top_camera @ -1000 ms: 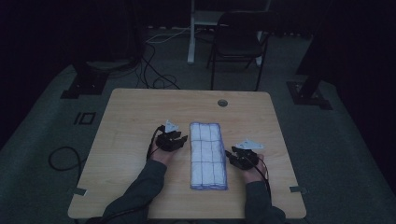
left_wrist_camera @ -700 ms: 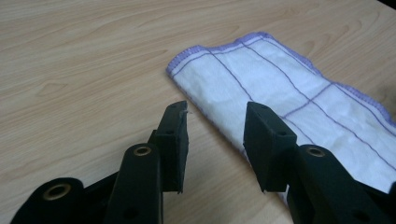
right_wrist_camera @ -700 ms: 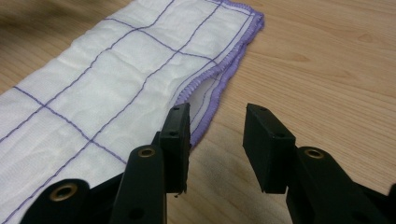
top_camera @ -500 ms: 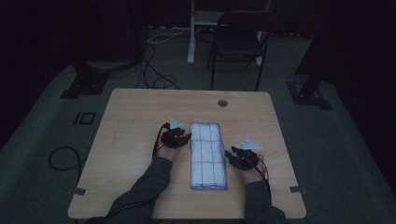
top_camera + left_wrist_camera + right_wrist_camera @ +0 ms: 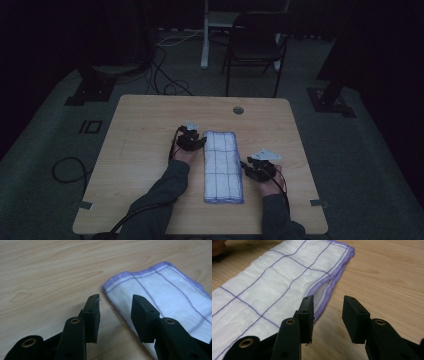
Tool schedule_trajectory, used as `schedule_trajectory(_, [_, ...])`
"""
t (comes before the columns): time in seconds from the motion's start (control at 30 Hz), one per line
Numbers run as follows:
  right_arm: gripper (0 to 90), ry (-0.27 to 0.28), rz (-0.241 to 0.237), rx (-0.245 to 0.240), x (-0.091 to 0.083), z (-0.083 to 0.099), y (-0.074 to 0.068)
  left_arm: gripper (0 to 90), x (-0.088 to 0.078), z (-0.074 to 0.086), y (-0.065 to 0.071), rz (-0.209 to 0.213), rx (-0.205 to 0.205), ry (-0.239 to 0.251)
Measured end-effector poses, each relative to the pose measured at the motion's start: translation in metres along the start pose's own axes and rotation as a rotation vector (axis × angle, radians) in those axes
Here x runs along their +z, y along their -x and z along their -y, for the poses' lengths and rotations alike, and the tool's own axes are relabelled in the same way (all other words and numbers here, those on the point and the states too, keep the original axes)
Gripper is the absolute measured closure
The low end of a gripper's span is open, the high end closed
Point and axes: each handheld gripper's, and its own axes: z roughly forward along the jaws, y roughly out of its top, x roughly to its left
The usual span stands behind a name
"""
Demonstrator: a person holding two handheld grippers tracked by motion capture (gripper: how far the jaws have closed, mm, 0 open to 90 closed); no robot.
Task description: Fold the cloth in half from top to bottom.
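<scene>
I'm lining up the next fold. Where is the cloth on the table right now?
In the high view the folded cloth lies lengthwise at the middle of the table, nearer the person's edge, between the left gripper and the right gripper.

Both forearms reach in from the near edge. The left gripper sits farther out, jaws just opening wider; the right gripper sits nearer, jaws apart.

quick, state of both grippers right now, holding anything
Left gripper: open, jaws have just been opening, astride the edge of the folded cloth, holding nothing.
Right gripper: open, beside the cloth's long edge, holding nothing.
</scene>
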Motion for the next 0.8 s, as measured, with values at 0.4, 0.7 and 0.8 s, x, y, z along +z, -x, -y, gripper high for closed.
schedule_trajectory(0.4, [61.9, 0.019, 0.004, -0.03, 0.014, -0.022, 0.004, 60.3, 0.018, -0.014, -0.003, -0.017, -0.004, -0.051])
schedule_trajectory(0.7, [62.4, 0.028, 0.011, -0.018, 0.037, -0.044, 0.011, 69.1, 0.02, -0.017, 0.0, -0.015, 0.019, -0.065])
schedule_trajectory(0.8, [63.8, 0.022, 0.018, -0.012, 0.048, -0.052, 0.015, 76.3, 0.021, -0.017, 0.001, -0.002, 0.017, -0.072])
